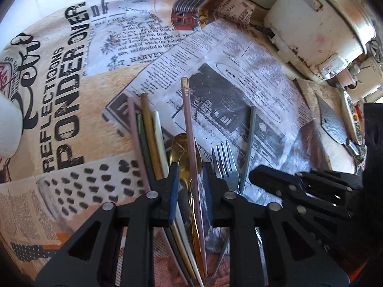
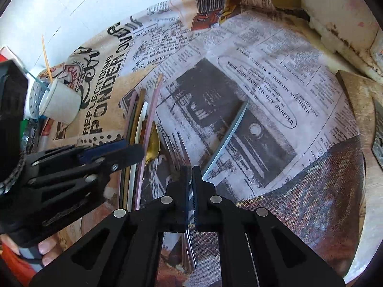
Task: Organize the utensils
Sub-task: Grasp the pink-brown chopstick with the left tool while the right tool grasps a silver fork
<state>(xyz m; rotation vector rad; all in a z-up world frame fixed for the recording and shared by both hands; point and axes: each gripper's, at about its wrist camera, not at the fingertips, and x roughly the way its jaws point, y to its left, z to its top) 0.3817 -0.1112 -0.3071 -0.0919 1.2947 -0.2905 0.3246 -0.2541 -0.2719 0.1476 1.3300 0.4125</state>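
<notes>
Right gripper (image 2: 189, 186) clamps fork (image 1: 226, 165); left gripper (image 1: 190, 189) wide, straddling pink chopstick (image 1: 191, 129).

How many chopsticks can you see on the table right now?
6. Four lie bundled at the left: pink, green, tan, white. One pink chopstick runs between the left gripper's fingers. One grey chopstick lies apart, right of the fork. More may be hidden.

- Pastel chopsticks (image 1: 146, 138) lie bundled flat, pointing toward 12 o'clock.
- Gold spoon (image 1: 185, 160) lies beneath one pink chopstick (image 1: 190, 129).
- Steel fork (image 1: 226, 165) lies at the spoon's 3 o'clock.
- Grey chopstick (image 1: 249, 143) slants just beside the fork.
</notes>
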